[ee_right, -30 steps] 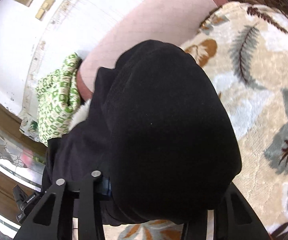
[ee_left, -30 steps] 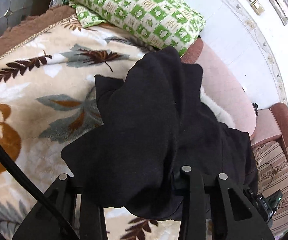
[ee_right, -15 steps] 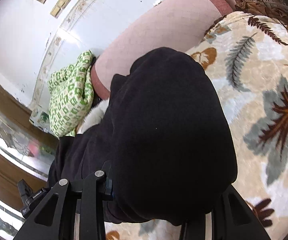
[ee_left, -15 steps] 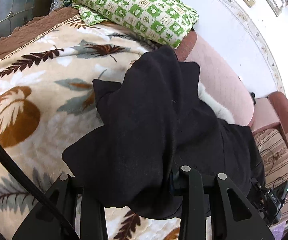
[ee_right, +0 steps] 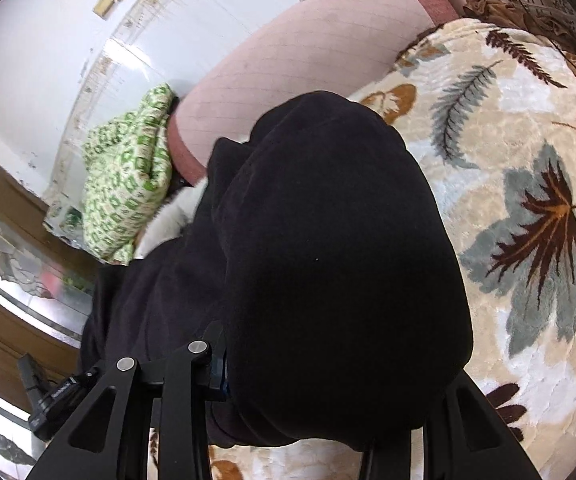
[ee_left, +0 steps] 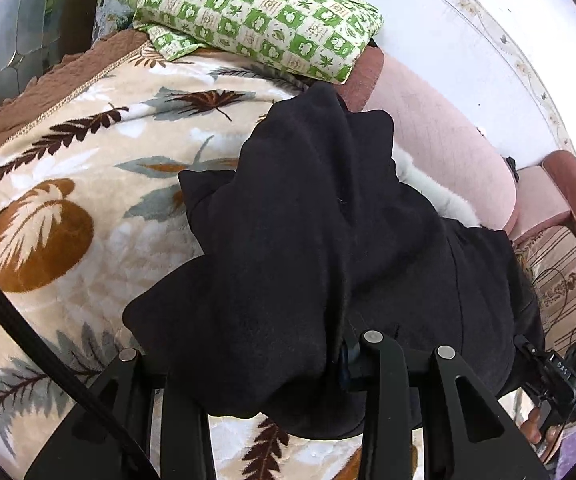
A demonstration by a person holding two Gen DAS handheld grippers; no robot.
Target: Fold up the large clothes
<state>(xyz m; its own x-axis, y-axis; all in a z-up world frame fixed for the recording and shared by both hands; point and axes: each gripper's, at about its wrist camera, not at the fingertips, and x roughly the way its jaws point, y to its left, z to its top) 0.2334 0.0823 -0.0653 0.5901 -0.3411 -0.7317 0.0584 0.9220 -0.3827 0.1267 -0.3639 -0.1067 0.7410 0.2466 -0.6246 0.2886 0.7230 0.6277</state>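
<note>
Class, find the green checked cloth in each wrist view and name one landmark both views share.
Left wrist: green checked cloth lies top centre, beyond the black garment.
Right wrist: green checked cloth sits at left, beside the garment.
Shared landmark: pink sofa back, touching the cloth.

Garment (ee_left: 308, 248) lies bunched on the blanket (ee_left: 68, 184), draped over the front of both tools. Left wrist view: left tool (ee_left: 264, 364) at bottom, garment spreading ahead of it; blanket to the left and under it; pillow (ee_left: 256, 12) behind, at the far end of the blanket; sofa backrest (ee_left: 440, 136) to the right of the garment, touching it; wall (ee_left: 468, 40) behind the backrest; right tool (ee_left: 556, 376) at the garment's right edge. Right wrist view: right tool (ee_right: 328, 384) at bottom, garment (ee_right: 328, 260) over it; blanket (ee_right: 508, 160) to the right; backrest (ee_right: 288, 60) ahead; pillow (ee_right: 128, 184) to the left, beside the backrest end.
</note>
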